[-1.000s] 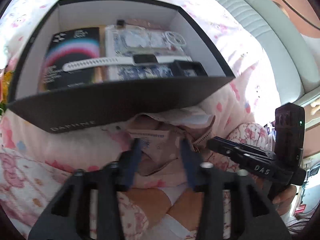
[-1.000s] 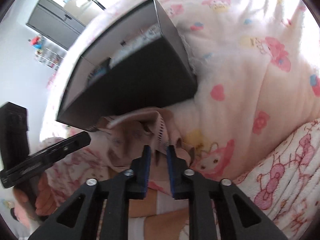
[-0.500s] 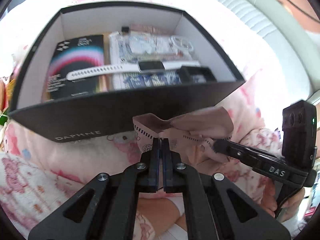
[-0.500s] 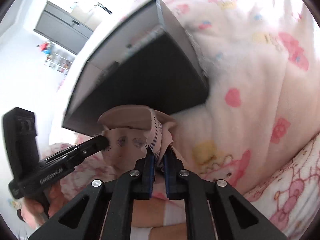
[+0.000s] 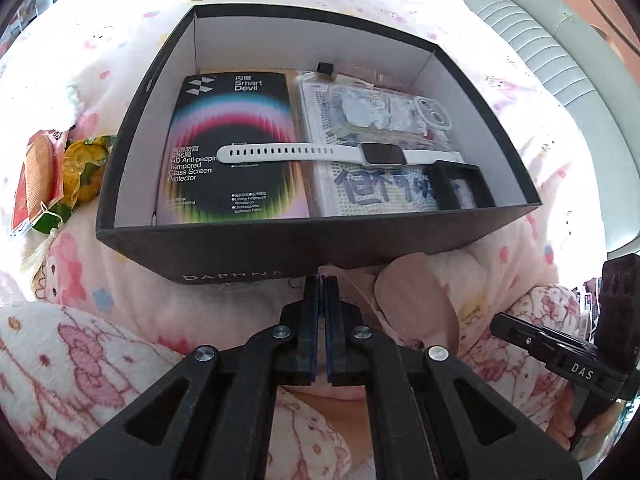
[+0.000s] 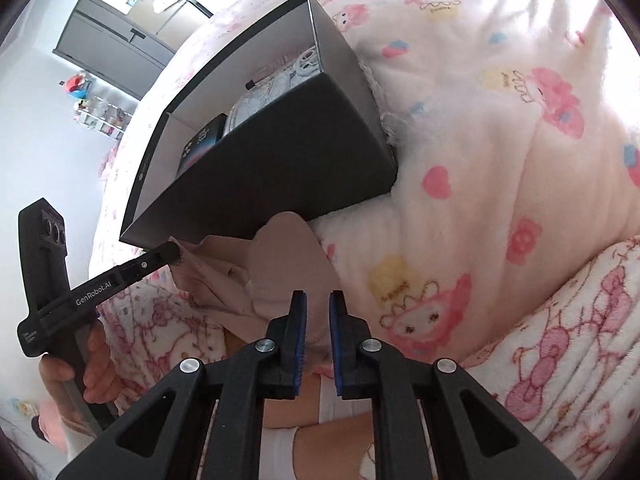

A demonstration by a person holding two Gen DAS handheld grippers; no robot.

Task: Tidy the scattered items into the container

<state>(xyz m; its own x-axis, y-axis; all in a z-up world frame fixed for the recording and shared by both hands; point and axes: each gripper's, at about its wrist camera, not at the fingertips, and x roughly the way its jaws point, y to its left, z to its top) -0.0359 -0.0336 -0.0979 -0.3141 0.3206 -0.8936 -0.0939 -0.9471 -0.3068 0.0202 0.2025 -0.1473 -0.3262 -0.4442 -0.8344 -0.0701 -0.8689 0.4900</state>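
In your left wrist view, your left gripper [image 5: 322,280] at lower centre is pinched on the edge of the crumpled pink paper pouch [image 5: 416,304]; keep that pinch firm and lift it over the near wall of the black cardboard box [image 5: 248,246] above. In your right wrist view, your right gripper [image 6: 318,300] is slightly spread and empty, with the pouch just above-left of its tips.

Left wrist view: looks forward and down from close range into the open black box [image 5: 280,248], whose interior fills the upper centre of the frame. Right wrist view: looks from a lower, tilted angle at the same box [image 6: 280,160], mainly its outer wall, upper left of centre. Both views share the box, the pink cloth pouch [image 5: 412,304] [image 6: 288,268] before it, and the patterned blanket [image 5: 80,344] [image 6: 500,160].
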